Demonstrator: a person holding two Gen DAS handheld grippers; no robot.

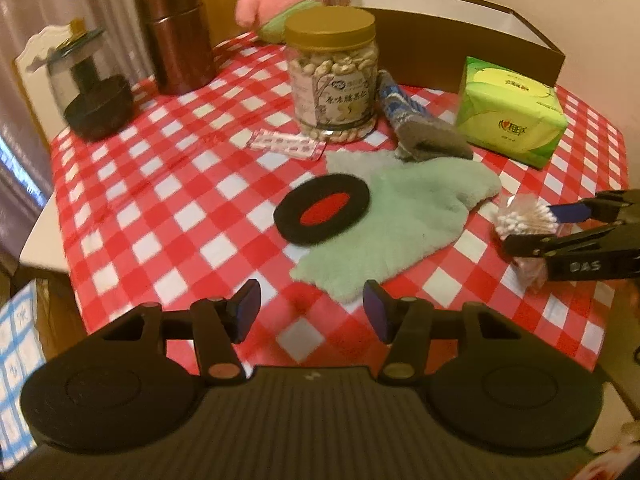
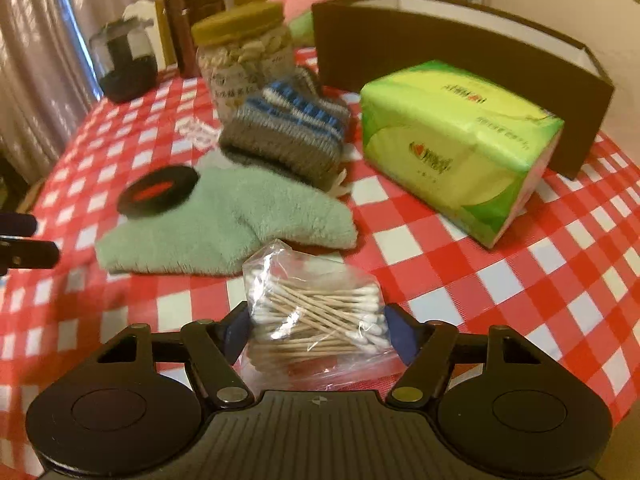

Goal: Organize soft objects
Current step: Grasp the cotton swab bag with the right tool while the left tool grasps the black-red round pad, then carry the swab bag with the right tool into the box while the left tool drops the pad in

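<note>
Cotton swabs in a clear bag (image 2: 316, 316) sit on the checkered surface (image 2: 500, 272), right between the pads of the right tool (image 2: 318, 326); whether they actually pinch yet, can't tell. That slick plastic could squirt out or only a loose fold gets caught. Left tool (image 1: 312, 312) hangs wide open, holding nothing, near the mint fuzzy cloth (image 1: 400, 216). A black-and-red disc (image 1: 322, 210) rests on the cloth's edge, so lifting the cloth could flip it off.
</note>
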